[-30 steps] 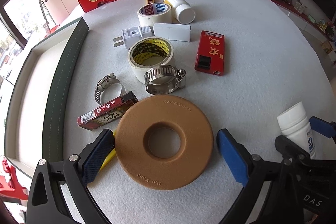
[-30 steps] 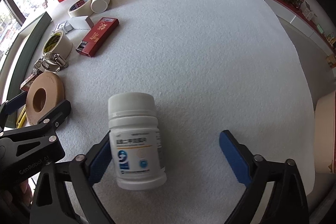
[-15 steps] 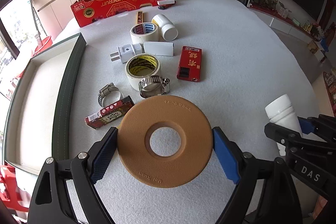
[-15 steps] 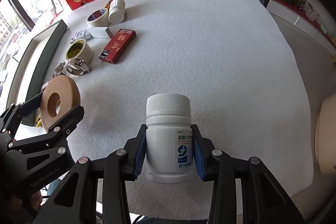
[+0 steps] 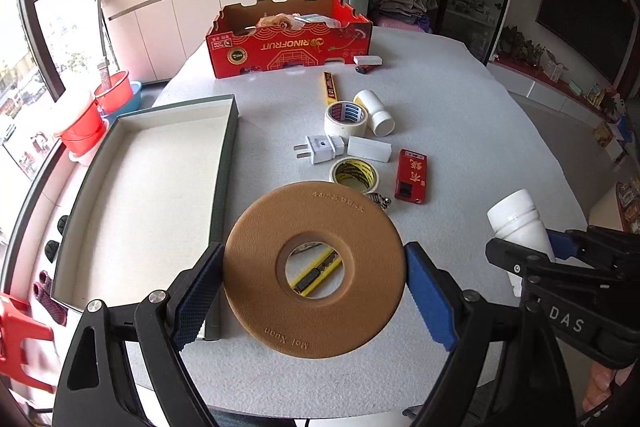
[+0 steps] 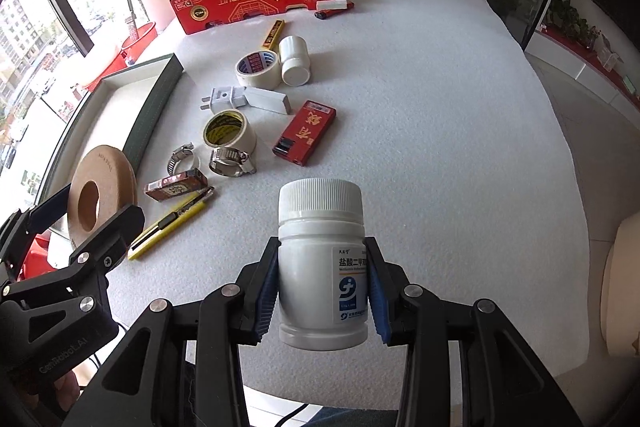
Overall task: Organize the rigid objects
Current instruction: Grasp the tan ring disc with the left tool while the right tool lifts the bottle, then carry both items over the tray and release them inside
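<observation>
My left gripper (image 5: 314,291) is shut on a tan disc with a centre hole (image 5: 256,279), held above the table; a yellow utility knife (image 5: 316,273) shows through the hole. My right gripper (image 6: 323,293) is shut on a white pill bottle (image 6: 320,255) with a ribbed cap, lifted off the white table (image 6: 440,131). That bottle (image 5: 516,223) appears at the right of the left wrist view, the disc (image 6: 100,187) at the left of the right wrist view. A shallow green-edged tray (image 5: 152,195) with a white inside lies left of the disc.
On the table lie two tape rolls (image 6: 230,133) (image 6: 258,67), two hose clamps (image 6: 232,161), a white plug (image 6: 224,98), a white block (image 6: 267,101), red boxes (image 6: 306,135) (image 6: 176,185), another white bottle (image 6: 294,61), a yellow knife (image 6: 172,223). A red cardboard box (image 5: 292,45) stands behind.
Both grippers have closed on their objects and risen: the left lifted the disc off the table, the right stood the bottle upright in its pads and raised it. The tray came into fuller view.
</observation>
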{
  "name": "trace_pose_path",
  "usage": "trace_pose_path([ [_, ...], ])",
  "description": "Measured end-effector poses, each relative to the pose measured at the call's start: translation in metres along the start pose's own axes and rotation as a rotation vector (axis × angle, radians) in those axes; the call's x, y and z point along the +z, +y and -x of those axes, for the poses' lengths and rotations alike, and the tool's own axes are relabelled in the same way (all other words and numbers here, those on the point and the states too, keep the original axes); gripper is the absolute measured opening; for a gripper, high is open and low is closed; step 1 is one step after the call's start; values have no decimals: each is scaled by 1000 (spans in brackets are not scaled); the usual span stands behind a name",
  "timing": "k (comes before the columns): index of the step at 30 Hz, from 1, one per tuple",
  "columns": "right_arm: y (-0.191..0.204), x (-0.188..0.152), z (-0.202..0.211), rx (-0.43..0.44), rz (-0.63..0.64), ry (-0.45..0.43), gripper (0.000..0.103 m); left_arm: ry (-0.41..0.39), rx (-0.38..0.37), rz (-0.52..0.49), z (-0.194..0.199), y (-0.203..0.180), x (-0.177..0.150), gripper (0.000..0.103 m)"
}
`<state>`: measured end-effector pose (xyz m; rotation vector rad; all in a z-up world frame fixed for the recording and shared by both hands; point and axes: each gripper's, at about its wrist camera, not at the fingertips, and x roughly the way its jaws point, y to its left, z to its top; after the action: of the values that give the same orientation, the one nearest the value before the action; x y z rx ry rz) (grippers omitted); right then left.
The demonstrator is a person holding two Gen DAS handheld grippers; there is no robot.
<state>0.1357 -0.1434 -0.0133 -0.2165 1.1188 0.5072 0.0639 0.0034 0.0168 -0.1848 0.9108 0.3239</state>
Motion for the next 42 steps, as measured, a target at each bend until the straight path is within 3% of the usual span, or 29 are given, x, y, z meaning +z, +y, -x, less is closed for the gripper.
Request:
trace_pose_path([
  [10,98,60,10,98,159,-59,41,-91,116,108,18,88,35,89],
  [18,182,109,-5,178,270,-89,41,-116,249,220,4,172,58,89],
  [23,219,137,-27,207,292,-86,41,-98,296,254,-18,209,65,89],
  [31,241,154,-78,210,272,-28,41,-39,310,252,-66,230,67,89],
  [42,237,167,-112,184,258,9,41,-2,299,226,-104,229,73,89],
])
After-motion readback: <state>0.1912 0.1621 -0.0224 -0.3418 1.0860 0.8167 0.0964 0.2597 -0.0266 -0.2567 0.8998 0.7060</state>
